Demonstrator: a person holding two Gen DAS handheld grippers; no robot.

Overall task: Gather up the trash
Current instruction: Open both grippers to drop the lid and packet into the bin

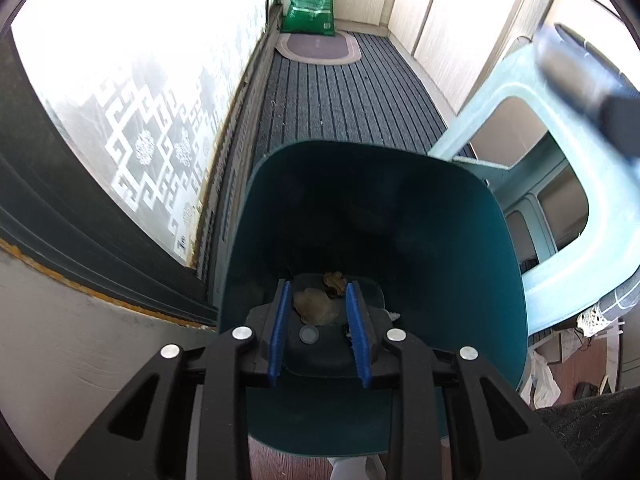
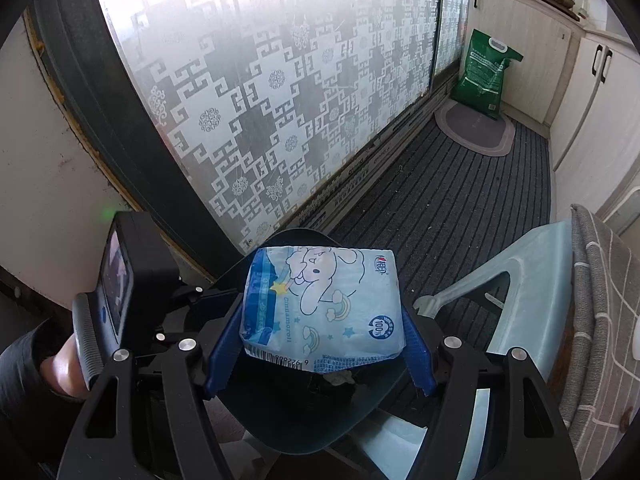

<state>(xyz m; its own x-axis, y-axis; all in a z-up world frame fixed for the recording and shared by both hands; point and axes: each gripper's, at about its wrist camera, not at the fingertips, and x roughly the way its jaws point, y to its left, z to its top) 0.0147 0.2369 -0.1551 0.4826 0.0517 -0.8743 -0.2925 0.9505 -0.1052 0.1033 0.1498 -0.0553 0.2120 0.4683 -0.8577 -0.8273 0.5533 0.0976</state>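
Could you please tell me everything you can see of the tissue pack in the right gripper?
The tissue pack is a soft, light blue plastic packet printed with a white cartoon dog, stars, rainbows and a barcode along its near edge. It looks full and slightly crumpled. The right gripper clamps it by both sides, holding it over the dark teal bin.

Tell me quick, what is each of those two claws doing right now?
Left gripper: slightly open, nothing between its fingers.
Right gripper: closed on a blue-and-white tissue pack, above the teal bin.
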